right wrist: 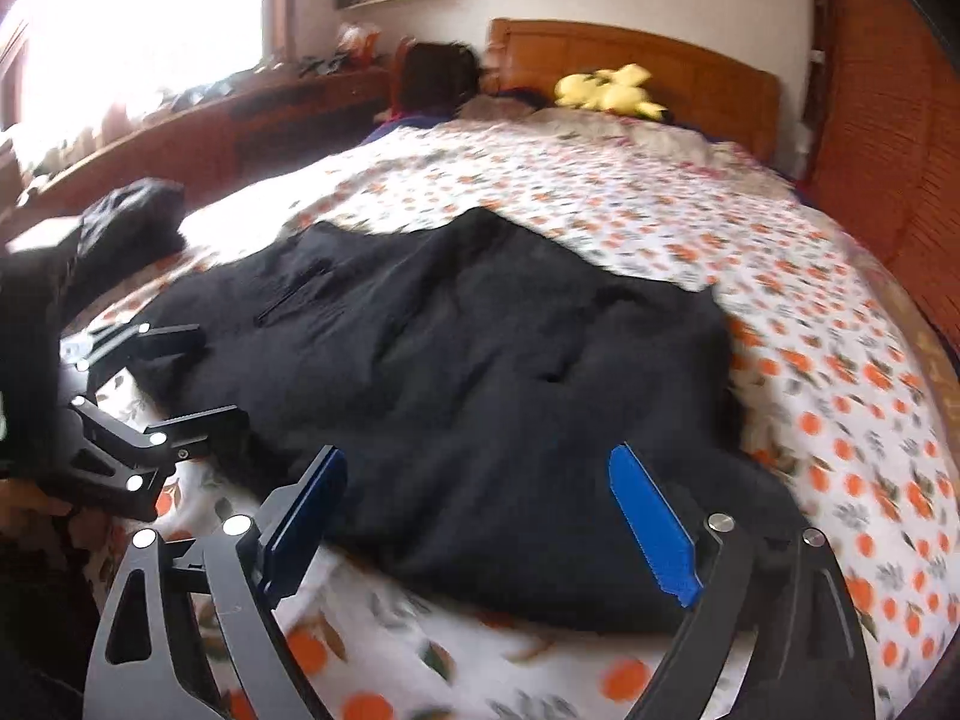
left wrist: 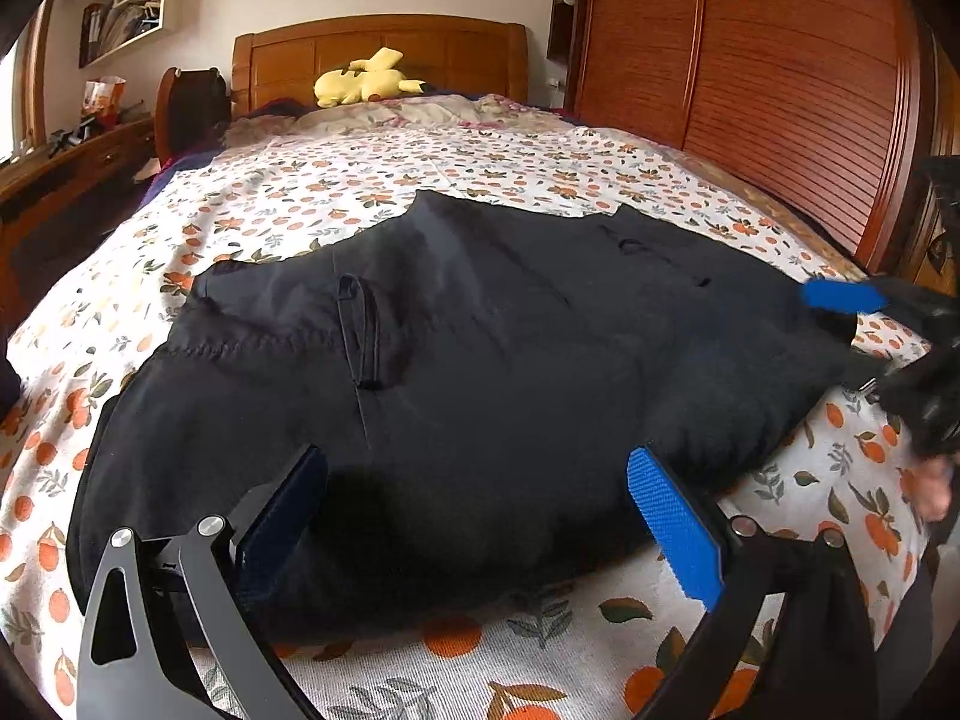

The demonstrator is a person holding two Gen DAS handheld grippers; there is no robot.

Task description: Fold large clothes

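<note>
The black garment (left wrist: pixel 456 372) lies folded on the bed (left wrist: pixel 372 180), both the left tongs (left wrist: pixel 480 516) and right tongs (right wrist: pixel 480 516) spread wide and empty (nothing gripped); a fold appears complete, the next requiring a fresh edge grasp.

No readable text, label, brand, number or sign anywhere in either view.
</note>
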